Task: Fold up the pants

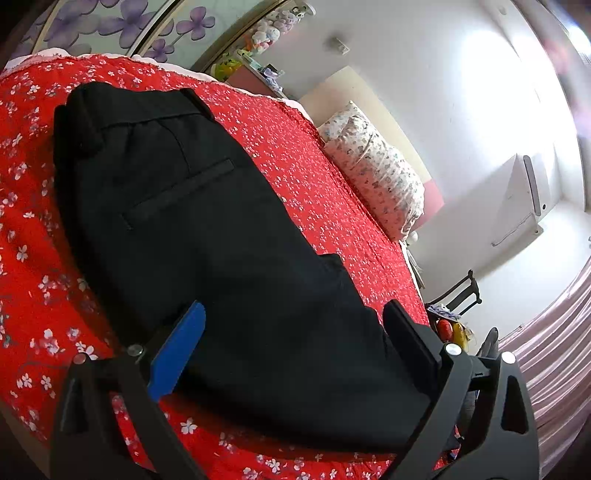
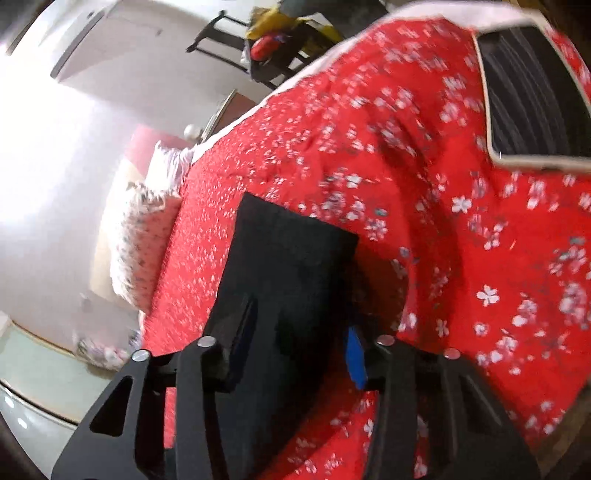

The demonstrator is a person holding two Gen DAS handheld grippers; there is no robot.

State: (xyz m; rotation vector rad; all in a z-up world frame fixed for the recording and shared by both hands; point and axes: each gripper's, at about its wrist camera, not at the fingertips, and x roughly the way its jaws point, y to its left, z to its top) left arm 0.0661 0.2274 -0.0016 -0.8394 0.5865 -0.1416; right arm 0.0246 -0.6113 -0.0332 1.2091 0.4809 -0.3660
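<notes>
Across the frame's centre, black pants (image 1: pixel 207 229) are lying on the red floral bed (image 1: pixel 33 302); left tool (image 1: pixel 295 325) and right tool (image 2: pixel 295 332) are both spreading wide above the fabric.

A home bedroom: floral red bedspread (image 1: pixel 332 192), pillow (image 1: pixel 376 173), wardrobe (image 1: pixel 122 22).

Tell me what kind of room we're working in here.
Most likely a bedroom: the black pants lie on a bed with a red floral bedspread, a patterned pillow by the wall.
</notes>
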